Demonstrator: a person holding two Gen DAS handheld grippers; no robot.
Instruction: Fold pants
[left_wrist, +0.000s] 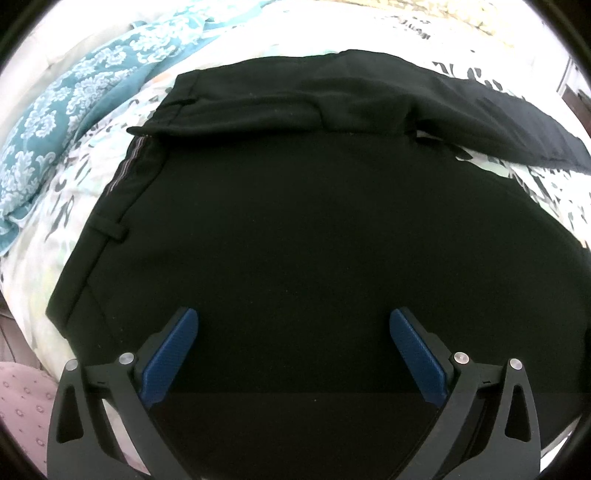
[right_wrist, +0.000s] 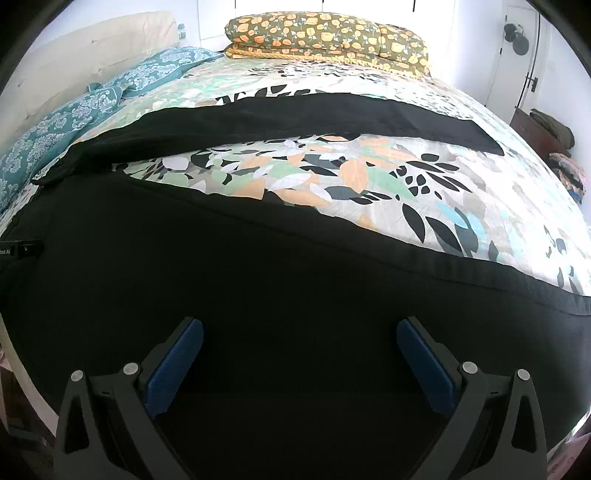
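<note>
Black pants (left_wrist: 288, 229) lie spread flat on a bed with a leaf-print cover. In the left wrist view the waistband with a belt loop (left_wrist: 109, 229) runs along the left, and one side is flapped over at the far edge. My left gripper (left_wrist: 293, 321) is open and empty over the seat area near the waist. In the right wrist view the near leg (right_wrist: 258, 280) fills the foreground and the far leg (right_wrist: 295, 118) stretches right, apart from it. My right gripper (right_wrist: 300, 330) is open and empty above the near leg.
Teal patterned pillows (left_wrist: 55, 122) lie left of the waistband, also in the right wrist view (right_wrist: 74, 114). A folded orange-flowered quilt (right_wrist: 328, 37) sits at the far side of the bed. The leaf-print cover (right_wrist: 369, 177) shows between the legs. A dark cabinet (right_wrist: 535, 129) stands at the right.
</note>
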